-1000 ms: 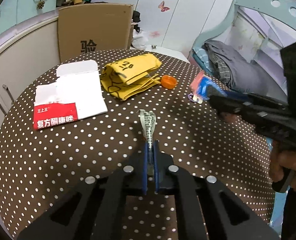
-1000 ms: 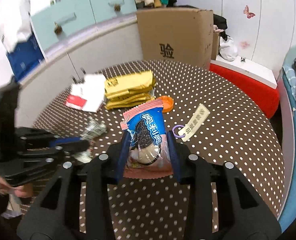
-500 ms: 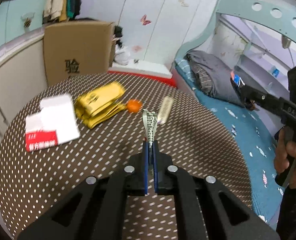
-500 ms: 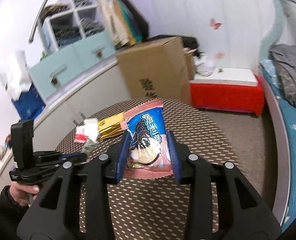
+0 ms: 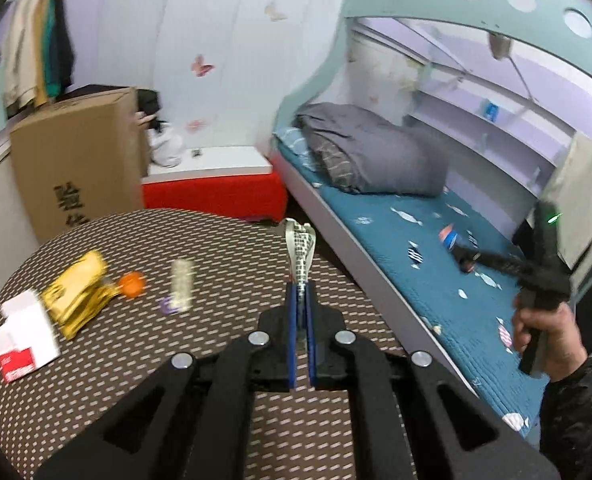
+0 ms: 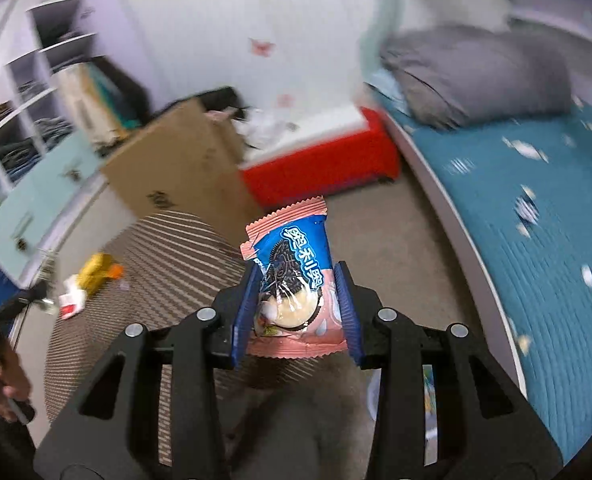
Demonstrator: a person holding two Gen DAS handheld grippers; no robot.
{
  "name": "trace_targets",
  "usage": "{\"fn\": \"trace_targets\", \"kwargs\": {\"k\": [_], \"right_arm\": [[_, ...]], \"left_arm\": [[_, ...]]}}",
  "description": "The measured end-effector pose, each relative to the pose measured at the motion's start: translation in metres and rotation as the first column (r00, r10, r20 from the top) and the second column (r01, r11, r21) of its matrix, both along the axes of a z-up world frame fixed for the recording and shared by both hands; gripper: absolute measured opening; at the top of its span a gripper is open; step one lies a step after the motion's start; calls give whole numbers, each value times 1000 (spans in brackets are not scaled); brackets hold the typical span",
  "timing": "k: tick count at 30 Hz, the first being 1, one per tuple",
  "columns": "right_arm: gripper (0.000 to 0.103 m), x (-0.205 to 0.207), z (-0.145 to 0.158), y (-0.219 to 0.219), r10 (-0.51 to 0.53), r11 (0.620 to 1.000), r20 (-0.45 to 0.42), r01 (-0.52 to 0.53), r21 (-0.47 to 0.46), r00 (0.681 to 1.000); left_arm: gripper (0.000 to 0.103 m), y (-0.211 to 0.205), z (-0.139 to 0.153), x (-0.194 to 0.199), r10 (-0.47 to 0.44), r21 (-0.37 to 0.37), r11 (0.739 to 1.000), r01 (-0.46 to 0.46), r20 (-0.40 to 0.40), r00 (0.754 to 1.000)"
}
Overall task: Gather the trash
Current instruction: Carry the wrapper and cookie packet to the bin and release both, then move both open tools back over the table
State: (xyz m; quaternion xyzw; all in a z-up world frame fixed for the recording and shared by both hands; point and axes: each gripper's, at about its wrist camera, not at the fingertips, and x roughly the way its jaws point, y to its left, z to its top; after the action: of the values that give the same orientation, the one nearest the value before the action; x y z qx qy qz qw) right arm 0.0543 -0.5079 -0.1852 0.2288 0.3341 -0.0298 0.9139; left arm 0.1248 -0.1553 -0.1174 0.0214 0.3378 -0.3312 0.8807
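Note:
My left gripper [image 5: 300, 300] is shut on a thin silver-green wrapper [image 5: 300, 250] and holds it above the right side of the dotted round table [image 5: 136, 360]. My right gripper [image 6: 296, 280] is shut on a pink and blue cookie packet [image 6: 292, 272], out past the table edge over the floor; it also shows far right in the left wrist view [image 5: 461, 254]. On the table lie a yellow packet [image 5: 76, 294], an orange cap [image 5: 132, 284], a white and red box [image 5: 26, 330] and a pale tag with a purple ring [image 5: 182, 290].
A cardboard box [image 5: 76, 168] stands behind the table beside a red and white bench [image 5: 212, 188]. A bed with a blue sheet [image 5: 435, 272] and grey bedding [image 5: 371, 156] runs along the right. Brown floor [image 6: 395, 248] lies between table and bed.
Both grippers have swung right, away from the table toward the bed. The right one carried the cookie packet off the table, out over the floor. The left still holds its wrapper.

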Motion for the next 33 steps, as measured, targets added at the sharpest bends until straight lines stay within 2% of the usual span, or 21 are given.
{"fn": "trace_targets", "kwargs": {"k": [4, 6, 7, 8, 11, 17, 21, 29, 30, 31, 32, 33], "right_arm": [[39, -6, -56, -32, -76, 995, -114, 82, 53, 991], [50, -7, -86, -45, -113, 987, -172, 131, 98, 979], [70, -9, -100, -54, -140, 979, -194, 165, 119, 971], [76, -14, -113, -62, -175, 968, -214, 207, 140, 961], [78, -29, -129, -78, -233, 938, -218, 278, 208, 948], [83, -57, -115, -95, -262, 931, -162, 294, 218, 951], [85, -75, -93, -108, -305, 921, -114, 323, 217, 946], [87, -101, -60, -119, -333, 924, -50, 336, 184, 942], [87, -102, -58, -119, -338, 923, -44, 340, 181, 940], [88, -103, -56, -119, -342, 922, -37, 343, 179, 939], [88, -104, -54, -119, -345, 921, -32, 345, 179, 938], [88, -105, -52, -119, -346, 921, -28, 345, 179, 938]], "left_arm": [[4, -43, -1, -8, -69, 17, 997, 69, 0, 998], [4, -62, -2, -10, -105, 28, 994, 105, 1, 994], [4, -71, -3, -11, -120, 34, 992, 120, 0, 993], [4, -84, -6, -13, -143, 44, 989, 143, -5, 990], [4, -112, -14, -12, -186, 67, 980, 187, -25, 982], [4, -176, -47, -16, -292, 107, 947, 303, -103, 951], [4, -221, -77, -16, -356, 132, 915, 382, -181, 917], [5, -294, -124, -16, -424, 170, 858, 484, -296, 856], [9, -301, -127, -15, -436, 172, 849, 499, -305, 847], [17, -306, -131, -13, -441, 185, 840, 510, -316, 840], [53, -313, -136, -10, -421, 216, 840, 498, -320, 849], [87, -314, -137, -5, -399, 219, 853, 473, -312, 862]]}}
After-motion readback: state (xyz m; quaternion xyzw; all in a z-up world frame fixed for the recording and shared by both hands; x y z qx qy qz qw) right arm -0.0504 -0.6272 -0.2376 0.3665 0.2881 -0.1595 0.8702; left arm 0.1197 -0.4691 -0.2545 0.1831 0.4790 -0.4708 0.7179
